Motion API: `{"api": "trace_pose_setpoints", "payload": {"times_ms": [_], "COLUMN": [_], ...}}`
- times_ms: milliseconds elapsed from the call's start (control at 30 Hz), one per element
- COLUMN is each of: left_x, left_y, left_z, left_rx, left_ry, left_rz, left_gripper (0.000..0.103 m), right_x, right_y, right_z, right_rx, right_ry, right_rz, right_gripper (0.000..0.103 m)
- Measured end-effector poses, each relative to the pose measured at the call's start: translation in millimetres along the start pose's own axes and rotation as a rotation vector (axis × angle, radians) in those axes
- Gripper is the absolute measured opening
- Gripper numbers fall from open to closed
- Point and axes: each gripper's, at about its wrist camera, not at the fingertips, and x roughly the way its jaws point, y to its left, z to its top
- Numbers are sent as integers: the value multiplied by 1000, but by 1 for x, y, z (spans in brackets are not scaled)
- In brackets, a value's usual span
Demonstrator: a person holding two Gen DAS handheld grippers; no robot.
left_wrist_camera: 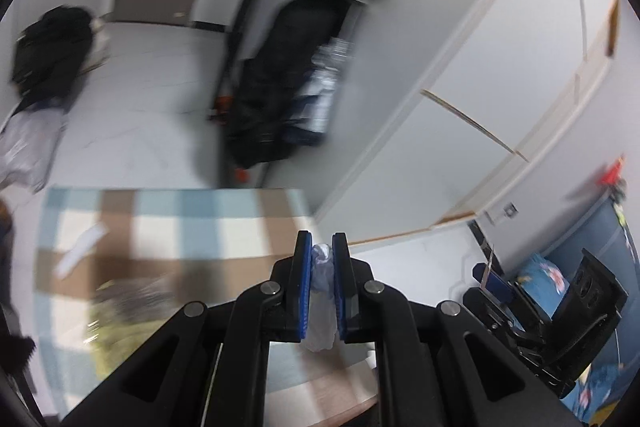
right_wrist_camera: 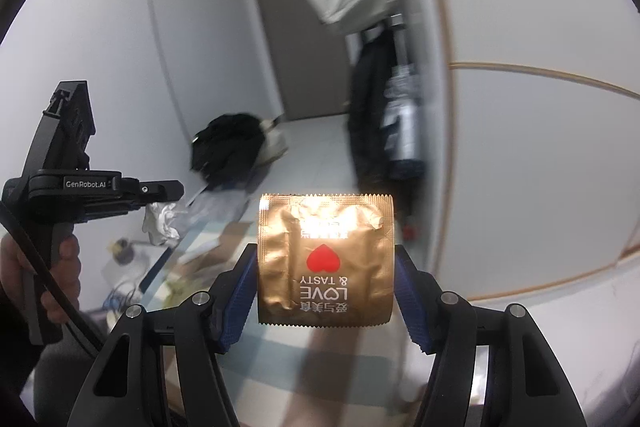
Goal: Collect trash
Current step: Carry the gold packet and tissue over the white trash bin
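**Between both sets of fingers: trash held, no bin in sight**

Over the checked rug [right_wrist_camera: 280, 359], both my grippers are loaded. R gripper [right_wrist_camera: 326, 267] pinches a gold wrapper [right_wrist_camera: 325, 259] by its two side edges, flat face to the cam, red heart at centre, print upside down. It fills the span btwn the blue pads [right_wrist_camera: 412, 301], so the fingers sit wide but bearing on it. L gripper [left_wrist_camera: 321, 283] is nearly pressed together on a crumpled white wad [left_wrist_camera: 322, 279]; in the R view that wad [right_wrist_camera: 162, 223] hangs from the L tip at 9 o'clock.

How I'd do this carry well, imo:
- Keep squeeze on the wrapper steady; foil held edge-on will likely buckle and pop out if I clamp harder or let go a bit.
- Move slow. Both views are blurred, so I can't pick out a bin.
- More bits lie on the rug: a white scrap [left_wrist_camera: 80, 245] at 9 o'clock in the L view, clutter further down. Leave them till both loads are dropped.
- Keep the grippers apart so the wad doesn't brush the foil.
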Motion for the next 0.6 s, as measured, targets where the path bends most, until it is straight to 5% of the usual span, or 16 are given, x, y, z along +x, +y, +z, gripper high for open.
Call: {"api": "trace_pose_setpoints", "payload": {"times_ms": [300, 600], "left_x": [103, 193], "left_y": [-90, -131], "left_z": [5, -20], "left_rx": [124, 180], "left_ry": [137, 311], "left_rz": [-135, -190], "left_gripper": [6, 6], "right_x": [-43, -49], "right_y": [-107, -211], "right_z": [3, -33], "right_rx": [140, 308], "right_ry": [-24, 49], "right_rz": [-177, -319], "right_gripper": [63, 63]}}
